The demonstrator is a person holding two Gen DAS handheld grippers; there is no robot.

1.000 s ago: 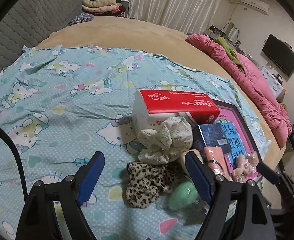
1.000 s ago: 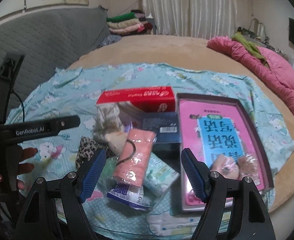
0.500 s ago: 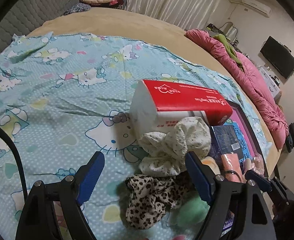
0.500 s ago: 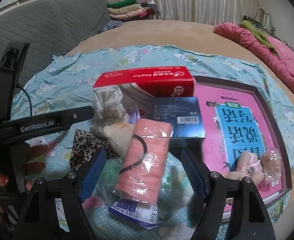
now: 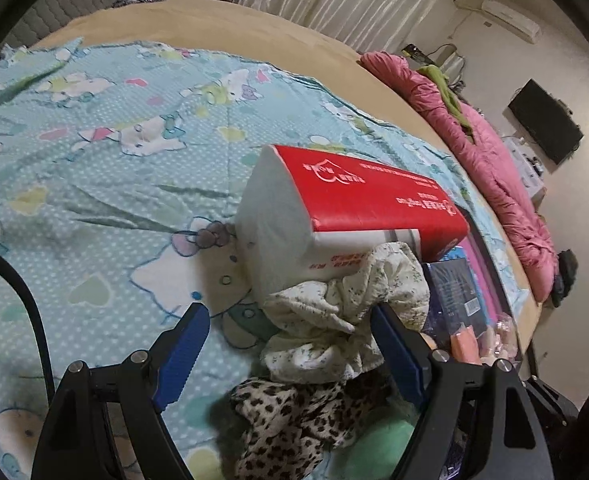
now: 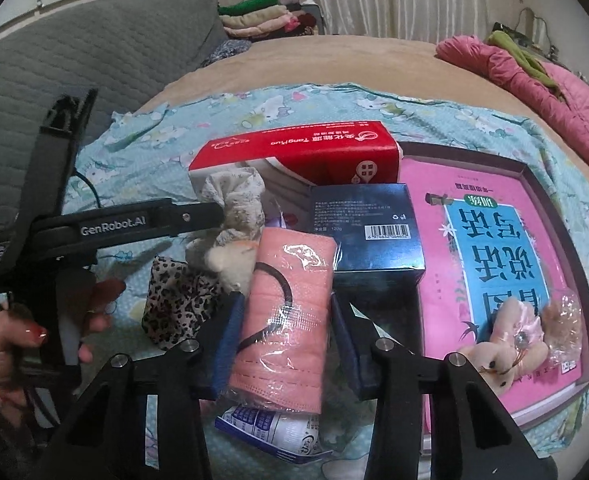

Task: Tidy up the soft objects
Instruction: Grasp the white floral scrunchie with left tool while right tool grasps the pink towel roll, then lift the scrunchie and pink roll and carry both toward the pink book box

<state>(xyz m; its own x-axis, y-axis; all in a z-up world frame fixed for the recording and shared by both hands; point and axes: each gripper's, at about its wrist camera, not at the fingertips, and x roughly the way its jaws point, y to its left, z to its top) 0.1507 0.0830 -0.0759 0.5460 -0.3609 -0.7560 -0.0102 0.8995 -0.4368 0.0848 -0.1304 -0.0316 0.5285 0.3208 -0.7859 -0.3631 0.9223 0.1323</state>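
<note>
Right hand-held gripper just clamped pink mask pack; left hand-held gripper spread wide

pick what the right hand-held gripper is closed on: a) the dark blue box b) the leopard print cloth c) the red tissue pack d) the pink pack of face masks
d: in the right wrist view the right hand-held gripper has its blue pads pressed on both sides of the pink pack of face masks.
</note>
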